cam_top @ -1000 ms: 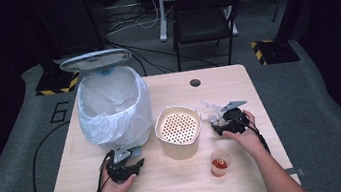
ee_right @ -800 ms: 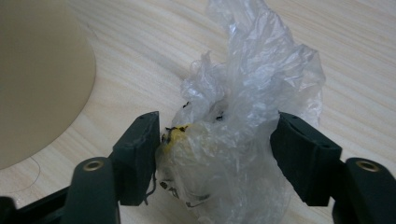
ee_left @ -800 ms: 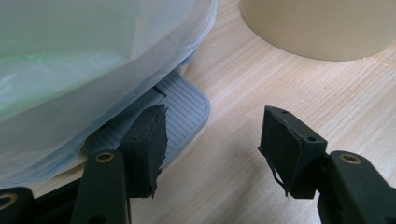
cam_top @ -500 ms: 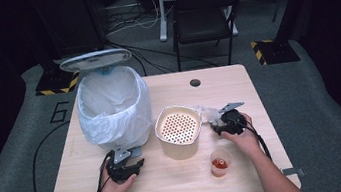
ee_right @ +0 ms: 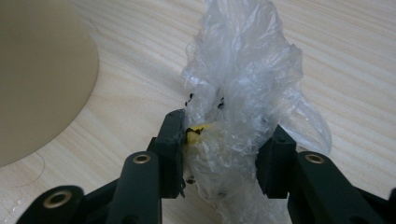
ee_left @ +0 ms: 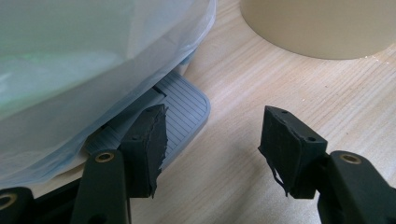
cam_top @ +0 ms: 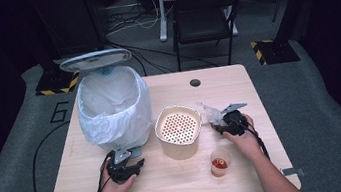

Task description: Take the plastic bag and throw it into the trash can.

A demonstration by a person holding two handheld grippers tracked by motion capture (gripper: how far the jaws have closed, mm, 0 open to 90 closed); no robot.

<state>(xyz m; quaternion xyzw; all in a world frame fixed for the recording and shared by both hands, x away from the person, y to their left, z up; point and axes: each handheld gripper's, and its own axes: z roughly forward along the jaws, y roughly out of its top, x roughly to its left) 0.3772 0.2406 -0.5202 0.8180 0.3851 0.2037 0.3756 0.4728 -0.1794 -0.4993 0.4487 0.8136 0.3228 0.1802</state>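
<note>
Right gripper has just closed onto crumpled clear plastic bag; no readable writing.

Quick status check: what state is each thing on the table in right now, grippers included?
Bin: lid up, white liner in place, upright.
Bin pedal: left gripper just in front of it, jaws apart with nothing between them.
Beige container: upright, perforated top.
Crumpled clear plastic bag: on the table, clamped by the right gripper, whose jaws have just been closing.
Small cup: upright, reddish contents.
</note>
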